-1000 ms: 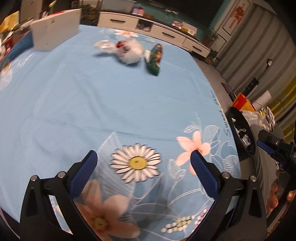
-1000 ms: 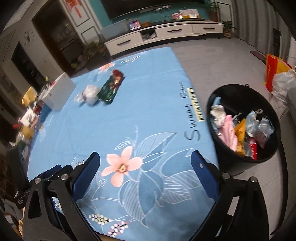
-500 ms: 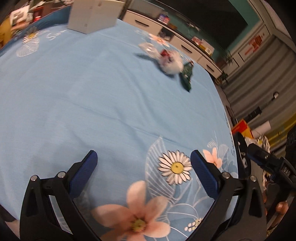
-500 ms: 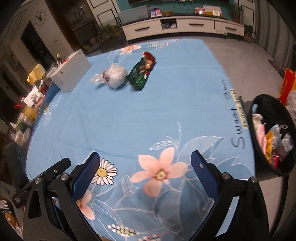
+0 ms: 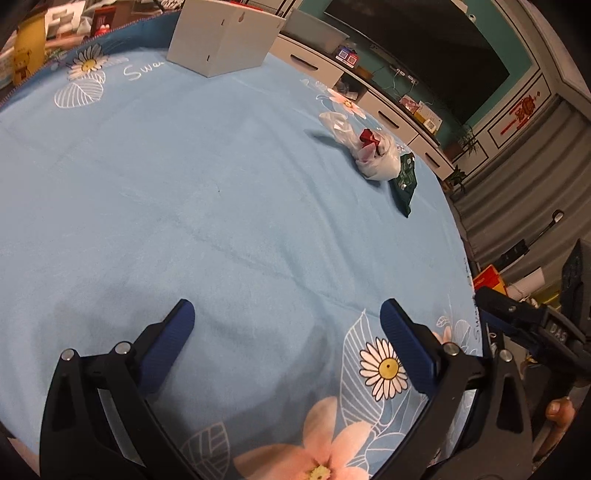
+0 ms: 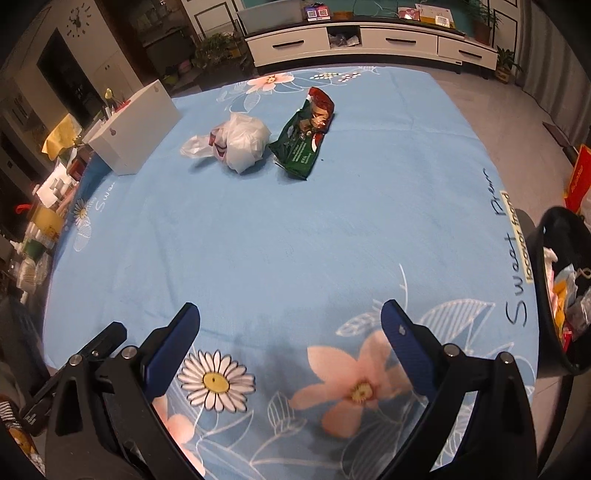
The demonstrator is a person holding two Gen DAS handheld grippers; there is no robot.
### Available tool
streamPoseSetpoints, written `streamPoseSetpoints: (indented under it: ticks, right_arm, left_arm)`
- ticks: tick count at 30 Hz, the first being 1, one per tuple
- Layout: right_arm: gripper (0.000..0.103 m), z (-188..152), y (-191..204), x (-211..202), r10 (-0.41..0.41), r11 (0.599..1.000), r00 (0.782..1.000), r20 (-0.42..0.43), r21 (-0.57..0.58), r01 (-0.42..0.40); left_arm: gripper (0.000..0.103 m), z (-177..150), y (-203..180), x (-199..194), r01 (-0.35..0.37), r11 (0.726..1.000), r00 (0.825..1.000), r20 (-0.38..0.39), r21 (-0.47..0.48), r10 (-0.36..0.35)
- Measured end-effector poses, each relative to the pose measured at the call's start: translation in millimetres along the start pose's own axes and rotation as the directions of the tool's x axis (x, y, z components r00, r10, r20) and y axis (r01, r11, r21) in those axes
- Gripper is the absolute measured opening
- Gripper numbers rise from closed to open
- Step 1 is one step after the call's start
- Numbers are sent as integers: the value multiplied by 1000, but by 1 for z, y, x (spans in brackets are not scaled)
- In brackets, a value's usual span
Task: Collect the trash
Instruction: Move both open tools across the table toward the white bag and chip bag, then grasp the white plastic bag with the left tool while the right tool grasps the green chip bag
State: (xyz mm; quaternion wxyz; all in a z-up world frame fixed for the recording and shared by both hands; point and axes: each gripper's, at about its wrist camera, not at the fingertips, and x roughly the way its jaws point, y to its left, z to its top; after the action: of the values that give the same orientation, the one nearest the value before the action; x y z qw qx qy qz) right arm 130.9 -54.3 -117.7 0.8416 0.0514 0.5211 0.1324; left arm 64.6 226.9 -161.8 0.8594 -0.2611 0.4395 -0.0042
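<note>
A crumpled white plastic bag [image 6: 242, 142] and a green and red snack wrapper [image 6: 304, 138] lie side by side on the far part of the blue flowered tablecloth [image 6: 295, 229]. They also show in the left wrist view, the bag [image 5: 373, 157] and the wrapper [image 5: 405, 181]. My left gripper [image 5: 286, 341] is open and empty over the near edge. My right gripper [image 6: 290, 338] is open and empty over the near flowers. A black trash bin [image 6: 565, 288] with trash in it stands off the table's right edge.
A white box [image 6: 138, 127] stands at the table's far left, also in the left wrist view [image 5: 225, 35]. Clutter lines the left side [image 6: 40, 221]. A white TV cabinet [image 6: 369, 40] stands behind the table. The right gripper's body [image 5: 532, 325] shows beside the left one.
Both views have swung left, away from the bin. The bag and wrapper now sit nearer the middle of the right wrist view. Both grippers stay open.
</note>
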Motion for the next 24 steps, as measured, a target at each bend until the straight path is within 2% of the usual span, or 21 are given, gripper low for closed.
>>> streamPoseSetpoints:
  ticks: [9, 15, 22, 24]
  right_arm:
    - [97, 34, -6, 16, -1, 1000, 998, 57, 22, 0]
    - [97, 69, -24, 36, -13, 999, 994, 104, 43, 8]
    - [97, 111, -46, 79, 81, 986, 993, 88, 140, -93]
    - [94, 122, -49, 89, 98, 980, 991, 92, 166, -112]
  left_arm:
    - [100, 28, 4, 16, 31, 999, 999, -8, -17, -31]
    - [100, 55, -11, 33, 60, 998, 998, -15, 2, -60]
    - [100, 104, -51, 61, 86, 993, 996, 19, 83, -88]
    - [100, 118, -63, 73, 89, 990, 995, 28, 110, -92]
